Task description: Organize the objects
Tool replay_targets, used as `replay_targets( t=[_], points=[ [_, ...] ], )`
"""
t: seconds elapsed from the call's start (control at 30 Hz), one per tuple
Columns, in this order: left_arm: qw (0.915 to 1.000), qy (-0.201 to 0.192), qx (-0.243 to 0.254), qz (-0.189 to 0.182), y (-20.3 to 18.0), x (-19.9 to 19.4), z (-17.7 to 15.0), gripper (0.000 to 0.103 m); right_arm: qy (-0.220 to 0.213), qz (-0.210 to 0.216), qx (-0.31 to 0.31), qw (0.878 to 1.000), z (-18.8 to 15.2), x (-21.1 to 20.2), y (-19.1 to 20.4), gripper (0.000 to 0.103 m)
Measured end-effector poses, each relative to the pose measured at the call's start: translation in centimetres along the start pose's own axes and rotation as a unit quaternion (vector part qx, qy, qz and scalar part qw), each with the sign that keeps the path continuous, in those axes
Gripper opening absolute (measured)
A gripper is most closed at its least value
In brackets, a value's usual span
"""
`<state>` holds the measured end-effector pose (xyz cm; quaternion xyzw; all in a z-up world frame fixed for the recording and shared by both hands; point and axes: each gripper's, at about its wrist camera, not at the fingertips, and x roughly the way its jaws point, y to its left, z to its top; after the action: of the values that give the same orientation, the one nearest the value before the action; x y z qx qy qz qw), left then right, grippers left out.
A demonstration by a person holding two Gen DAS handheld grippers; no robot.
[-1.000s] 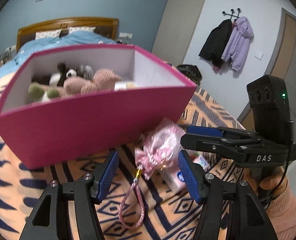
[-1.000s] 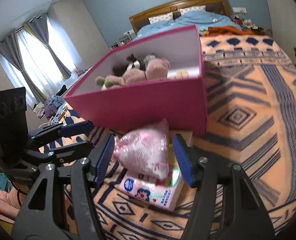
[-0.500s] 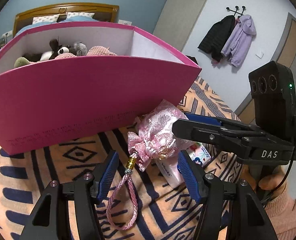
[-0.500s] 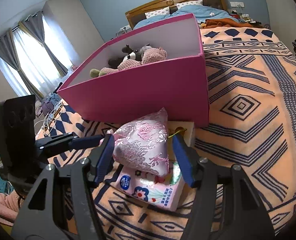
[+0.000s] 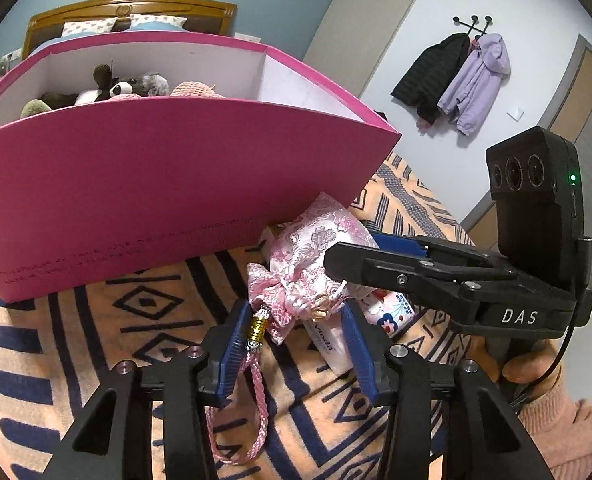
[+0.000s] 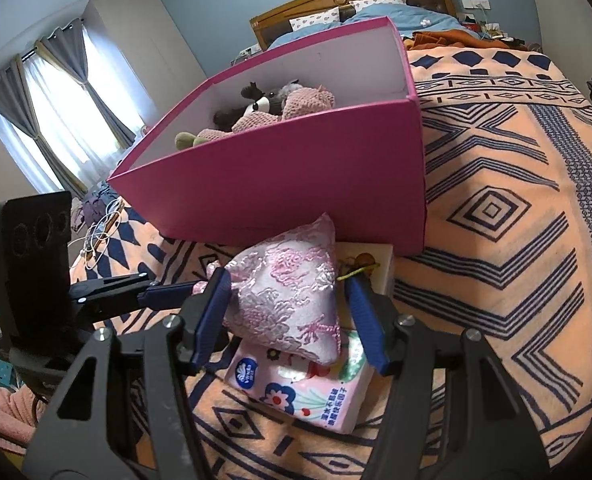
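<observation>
Right now both tongs are closing on the same pink pouch (image 6: 285, 300). The pouch lies on a tissue pack (image 6: 308, 392) on the bed blanket (image 6: 516, 240), just in front of the near wall of the pink box (image 6: 287, 184).

The left tongs (image 5: 296, 344) are half closed around the tied neck of the pouch, close to the gold bead on its cord (image 5: 255, 328). The pads look very near the cloth, but I cannot tell if they press it yet. The right tongs (image 6: 287, 316) are half closed around the fat body of the pouch, and a small gap shows by the right pad.

What could go wrong? The cloth is soft and slippery, so it may slide out if the pads only pinch a fold. The two tongs could pull apart and tug the neck open. The tissue pack might lift or shift with the pouch. The long cord could snag on the box edge.

Inside the box are soft toys: a pink knitted one (image 6: 308, 102), a dark one with a white face (image 6: 255, 106), and something green (image 6: 185, 140).
</observation>
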<state>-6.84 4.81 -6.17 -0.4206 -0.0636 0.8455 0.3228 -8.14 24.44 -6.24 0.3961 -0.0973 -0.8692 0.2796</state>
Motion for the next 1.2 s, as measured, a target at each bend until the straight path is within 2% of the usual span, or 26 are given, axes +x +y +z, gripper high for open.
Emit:
replay_targets(
  t=[0.27, 0.47, 0.83, 1.0, 1.2],
  points=[
    [1.0000, -0.004, 0.000, -0.007, -0.2, -0.5, 0.1, 0.043, -0.004, 0.001, 0.001, 1.000, -0.4, -0.4, 0.0, 0.048],
    [0.9998, -0.012, 0.001, -0.016, -0.5, -1.4, 0.0, 0.043, -0.006, 0.016, 0.010, 1.000, -0.4, -1.1, -0.1, 0.047],
    [0.9994, -0.030, 0.007, -0.017, -1.6, -3.2, 0.0, 0.043, -0.020, 0.013, -0.009, 1.000, -0.5, -2.5, 1.2, 0.047],
    [0.9987, -0.046, 0.011, -0.021, -2.3, -4.4, 0.5, 0.043, -0.021, 0.031, -0.002, 0.999, -0.1, -3.2, 1.5, 0.047],
    [0.9974, -0.065, 0.023, -0.021, -2.9, -6.0, 1.1, 0.043, -0.041, 0.033, -0.024, 0.998, 0.5, -4.7, 2.8, 0.047]
  ],
)
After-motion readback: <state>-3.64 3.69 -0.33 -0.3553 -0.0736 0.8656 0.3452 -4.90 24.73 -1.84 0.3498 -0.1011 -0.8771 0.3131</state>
